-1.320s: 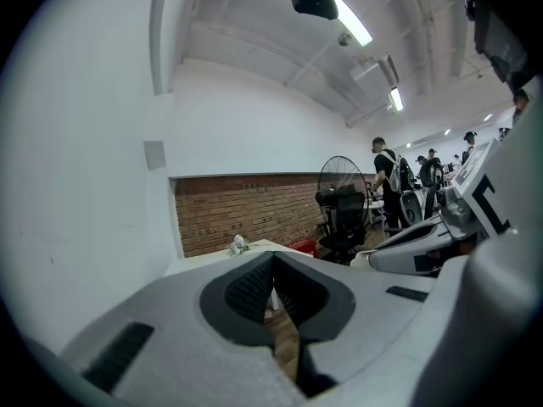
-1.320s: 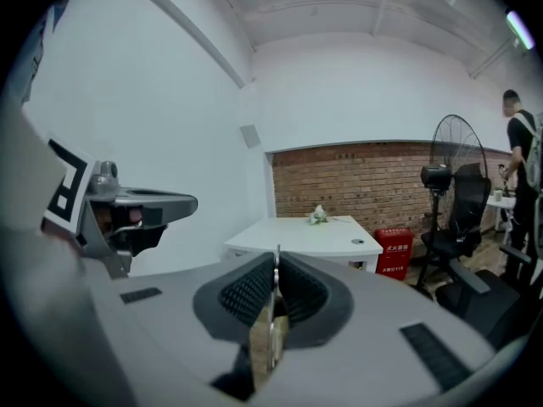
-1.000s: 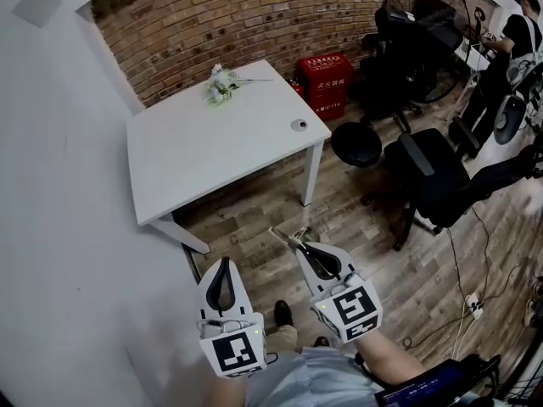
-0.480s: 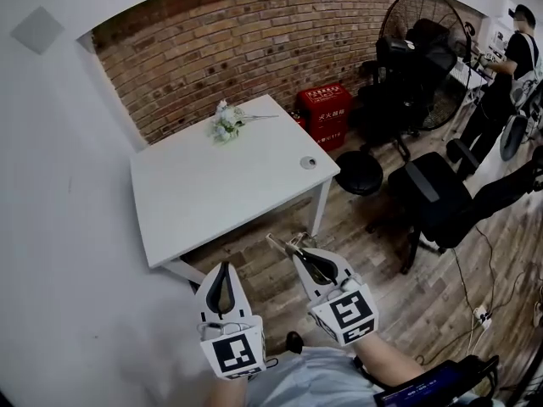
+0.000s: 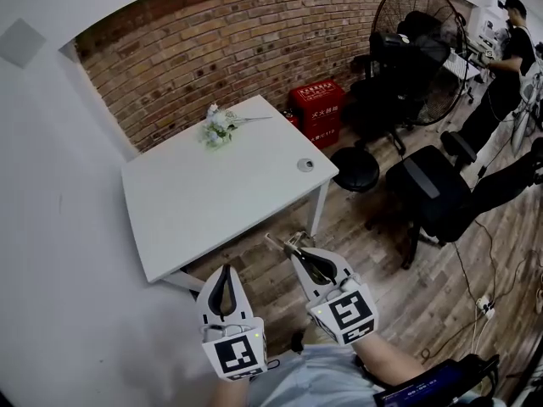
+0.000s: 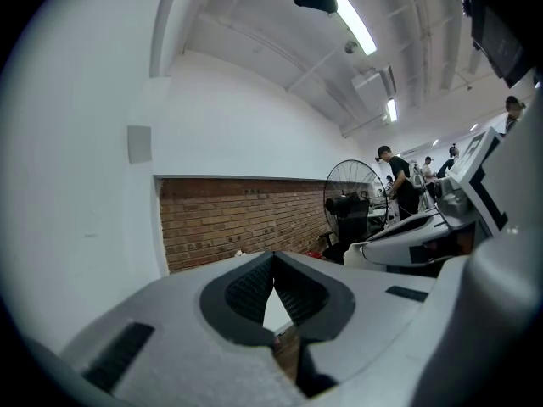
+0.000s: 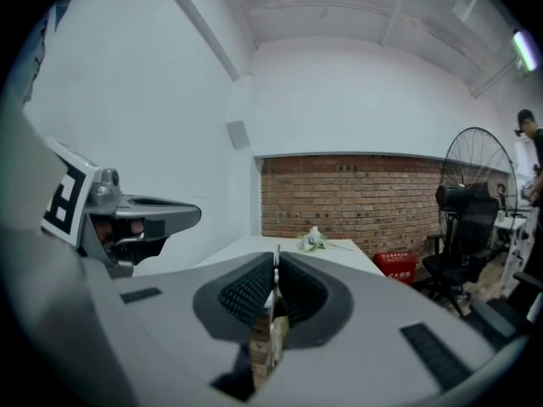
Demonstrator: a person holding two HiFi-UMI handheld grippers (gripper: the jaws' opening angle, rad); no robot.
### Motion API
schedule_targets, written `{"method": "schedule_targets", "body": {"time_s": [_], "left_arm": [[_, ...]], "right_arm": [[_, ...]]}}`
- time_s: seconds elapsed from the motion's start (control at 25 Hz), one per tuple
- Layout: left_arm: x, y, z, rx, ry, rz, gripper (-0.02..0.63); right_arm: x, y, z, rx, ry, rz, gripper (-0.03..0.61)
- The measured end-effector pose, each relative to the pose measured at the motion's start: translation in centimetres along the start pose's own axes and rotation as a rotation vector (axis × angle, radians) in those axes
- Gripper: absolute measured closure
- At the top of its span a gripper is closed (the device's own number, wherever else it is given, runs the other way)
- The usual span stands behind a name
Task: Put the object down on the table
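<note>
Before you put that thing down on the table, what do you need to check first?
1. Right gripper shut firmly on the thin object: ok.
2. Left gripper shut with nothing between its jaws: ok.
3. Bare space on the white table for it to land on: ok.
4. Right gripper above the table: not ok, it hangs over the wooden floor, short of the near edge.
5. Flowers and small round thing away from the near part of the table: ok.
6. What the thin object is, and how it will lie: cannot tell.
</note>
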State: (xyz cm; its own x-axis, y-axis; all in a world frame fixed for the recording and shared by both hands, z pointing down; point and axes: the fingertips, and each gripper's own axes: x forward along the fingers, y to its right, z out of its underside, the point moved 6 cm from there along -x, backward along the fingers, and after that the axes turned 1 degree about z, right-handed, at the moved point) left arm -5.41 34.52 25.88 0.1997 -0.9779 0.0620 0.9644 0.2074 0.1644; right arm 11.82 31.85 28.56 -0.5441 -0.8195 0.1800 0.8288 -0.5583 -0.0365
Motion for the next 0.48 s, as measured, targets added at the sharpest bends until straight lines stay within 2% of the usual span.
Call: {"method": "schedule_targets", "body": {"time_s": [0.48], "left_arm": [[4.5,0.3,1.5,-0.019,-0.044,0.035,0.606]], "right_arm": [[3.3,2.7,1.0,0.018,-0.034,0.008,0.552]]}}
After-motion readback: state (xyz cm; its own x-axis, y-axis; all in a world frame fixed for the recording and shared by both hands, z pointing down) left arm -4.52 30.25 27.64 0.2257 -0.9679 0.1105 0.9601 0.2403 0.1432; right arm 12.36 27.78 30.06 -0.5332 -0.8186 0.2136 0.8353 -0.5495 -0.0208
